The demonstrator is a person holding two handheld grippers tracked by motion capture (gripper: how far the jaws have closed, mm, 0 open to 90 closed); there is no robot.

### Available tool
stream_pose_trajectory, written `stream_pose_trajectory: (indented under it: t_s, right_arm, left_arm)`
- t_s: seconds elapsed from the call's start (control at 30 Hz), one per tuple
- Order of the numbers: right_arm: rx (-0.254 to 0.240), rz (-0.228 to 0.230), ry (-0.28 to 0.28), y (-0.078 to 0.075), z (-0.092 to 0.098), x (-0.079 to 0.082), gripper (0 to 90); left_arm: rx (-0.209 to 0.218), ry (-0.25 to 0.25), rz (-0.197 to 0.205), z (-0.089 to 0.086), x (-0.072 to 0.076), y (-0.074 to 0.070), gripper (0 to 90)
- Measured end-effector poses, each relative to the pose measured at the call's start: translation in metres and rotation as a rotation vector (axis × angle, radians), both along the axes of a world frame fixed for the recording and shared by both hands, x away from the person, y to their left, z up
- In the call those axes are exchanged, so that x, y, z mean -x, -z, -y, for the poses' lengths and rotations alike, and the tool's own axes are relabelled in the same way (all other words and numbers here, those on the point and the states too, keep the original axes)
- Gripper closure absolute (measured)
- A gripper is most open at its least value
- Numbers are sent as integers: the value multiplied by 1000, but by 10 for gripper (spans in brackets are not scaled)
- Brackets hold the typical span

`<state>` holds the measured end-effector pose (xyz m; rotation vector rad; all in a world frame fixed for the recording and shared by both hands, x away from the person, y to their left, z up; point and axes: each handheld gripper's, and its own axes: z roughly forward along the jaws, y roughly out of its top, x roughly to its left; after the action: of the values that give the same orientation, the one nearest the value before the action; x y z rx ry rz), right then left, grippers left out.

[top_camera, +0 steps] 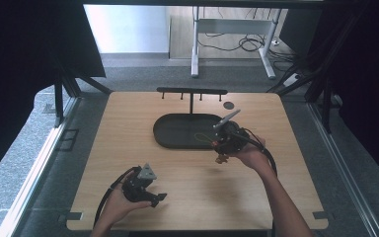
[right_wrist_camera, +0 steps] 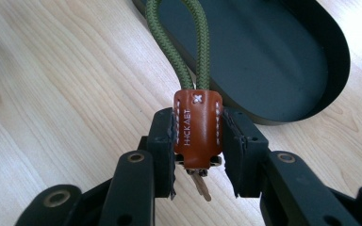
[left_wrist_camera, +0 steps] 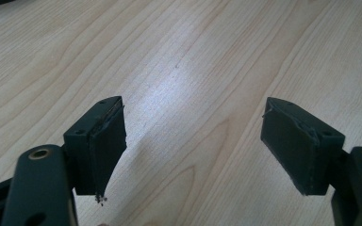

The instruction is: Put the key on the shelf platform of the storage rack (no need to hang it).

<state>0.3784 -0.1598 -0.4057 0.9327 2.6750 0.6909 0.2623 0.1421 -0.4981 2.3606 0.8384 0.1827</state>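
The right gripper [right_wrist_camera: 199, 155] holds a brown leather key holder [right_wrist_camera: 197, 128] between its jaws; the two pads press on the holder's left and right sides, so the jaws are clenched on it. A green cord loop [right_wrist_camera: 188, 42] comes out from the top of the holder and points toward 12 o'clock in the right gripper view, over the rim of the black oval tray [right_wrist_camera: 283, 66]. Below the leather a small metal key end [right_wrist_camera: 201, 184] hangs down toward 6 o'clock.

In the high view the right gripper [top_camera: 222, 148] is above the wooden bench [top_camera: 187, 182], at the tray's [top_camera: 177, 131] 4 o'clock edge. Behind the tray, at 12 o'clock, a black rack with small hooks [top_camera: 191, 92] stands near the far edge of the bench.

The left gripper [top_camera: 153, 197] is near the front edge, at about 7 o'clock from the tray and well apart from it. Its jaws are released, wide apart, with only bare wood between them in the left gripper view [left_wrist_camera: 193, 150].
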Motion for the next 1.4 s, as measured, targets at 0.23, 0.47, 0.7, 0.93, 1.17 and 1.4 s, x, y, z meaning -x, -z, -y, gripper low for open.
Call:
stream_pose_trajectory:
  t_s: [0.23,0.47,0.7,0.93,1.17,1.4]
  right_arm:
    - [-2,-7,19,-1,-2,-10,668]
    - [3,-12,22,-3,-5,-17,668]
    - [7,-13,33,-3,-9,-25,668]
    - [15,-26,40,-3,-12,-36,668]
    - [17,-38,38,-1,-16,-48,668]
    - [33,-44,36,-1,-20,-58,668]
  left_arm:
    - [-1,1,-1,-1,0,-1,234]
    - [-1,0,-1,-2,0,-1,234]
    - [0,3,-1,-4,-1,-1,234]
    - [10,-2,1,-6,0,-3,234]
    - [7,6,0,-5,0,-3,234]
    - [14,1,0,-6,0,-3,234]
